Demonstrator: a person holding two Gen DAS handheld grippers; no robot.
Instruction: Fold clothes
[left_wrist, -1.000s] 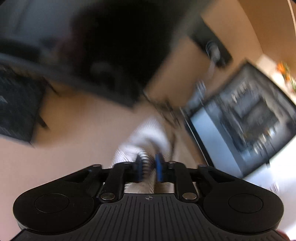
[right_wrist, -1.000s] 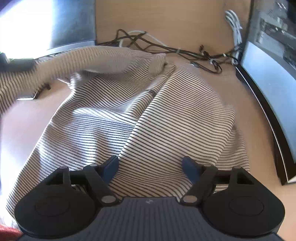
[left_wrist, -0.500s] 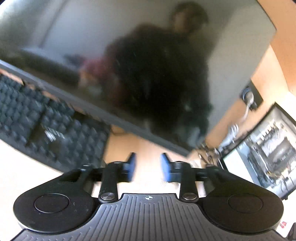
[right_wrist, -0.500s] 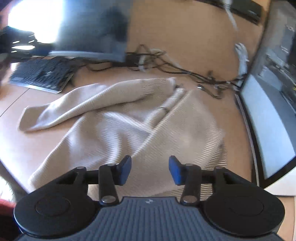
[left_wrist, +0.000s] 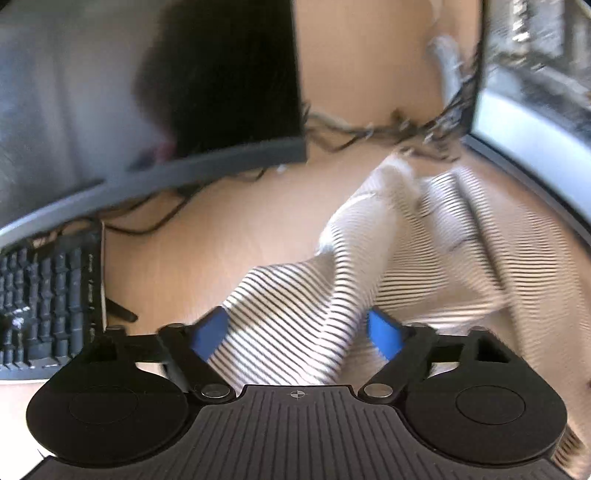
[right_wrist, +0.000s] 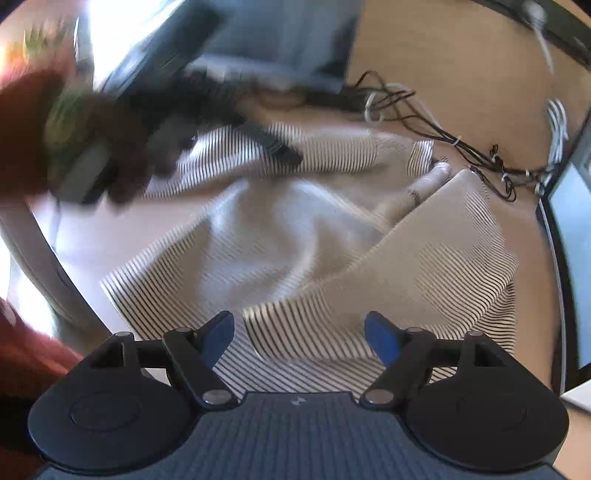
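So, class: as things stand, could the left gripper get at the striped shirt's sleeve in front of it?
Probably yes. The left gripper has its jaws opening, and the striped sleeve already lies between its fingers with nothing covering it. The keyboard sits off to the side, clear of the path.

- No text, label, brand or number can be read in either view.
- The keyboard (left_wrist: 48, 299) keys are too blurred to make out any lettering.
- The screen (left_wrist: 535, 92) at right shows only smeared shapes, nothing legible.
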